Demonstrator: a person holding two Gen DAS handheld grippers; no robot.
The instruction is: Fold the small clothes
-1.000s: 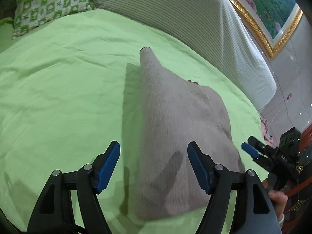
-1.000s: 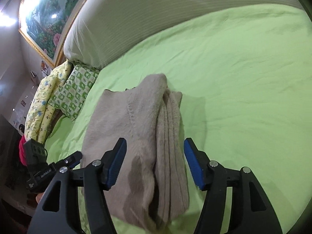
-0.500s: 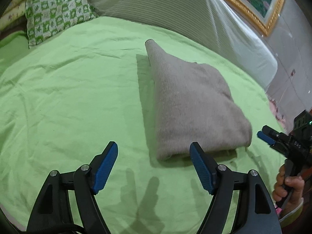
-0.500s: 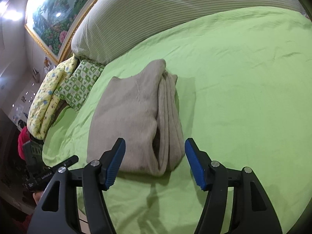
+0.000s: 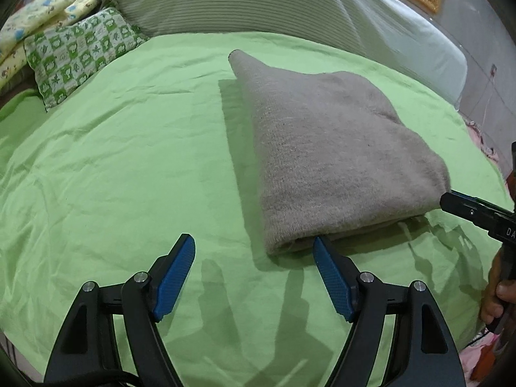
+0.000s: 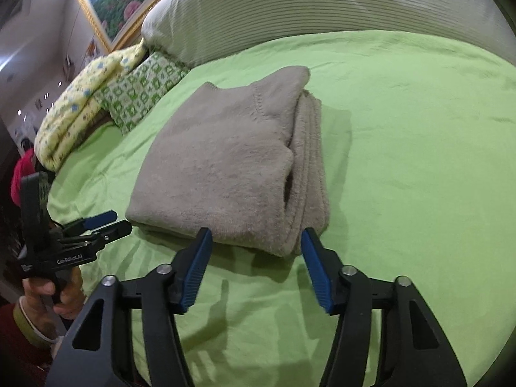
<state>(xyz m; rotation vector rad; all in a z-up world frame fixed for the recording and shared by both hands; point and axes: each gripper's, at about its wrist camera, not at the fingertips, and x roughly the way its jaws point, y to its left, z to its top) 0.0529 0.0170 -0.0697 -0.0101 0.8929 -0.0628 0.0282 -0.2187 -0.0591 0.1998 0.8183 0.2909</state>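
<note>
A folded beige knit garment (image 5: 325, 151) lies flat on the green bedsheet (image 5: 122, 167). It also shows in the right wrist view (image 6: 232, 167), with stacked layers along its right edge. My left gripper (image 5: 253, 251) is open and empty, just in front of the garment's near left corner. My right gripper (image 6: 256, 243) is open and empty, just in front of the garment's near right corner. Each gripper shows at the side of the other's view: the right one (image 5: 458, 204), the left one (image 6: 106, 222).
A striped grey-white bolster (image 5: 290, 9) runs along the far side. A green patterned pillow (image 5: 77, 54) and a yellow quilt (image 6: 80, 103) lie at the far left. A gold-framed picture (image 6: 119, 3) hangs behind. The bed edge is near me.
Both grippers have drawn back from over the garment toward the near bed edge. The garment now lies flat and untouched on the sheet. Both grippers stayed open.
</note>
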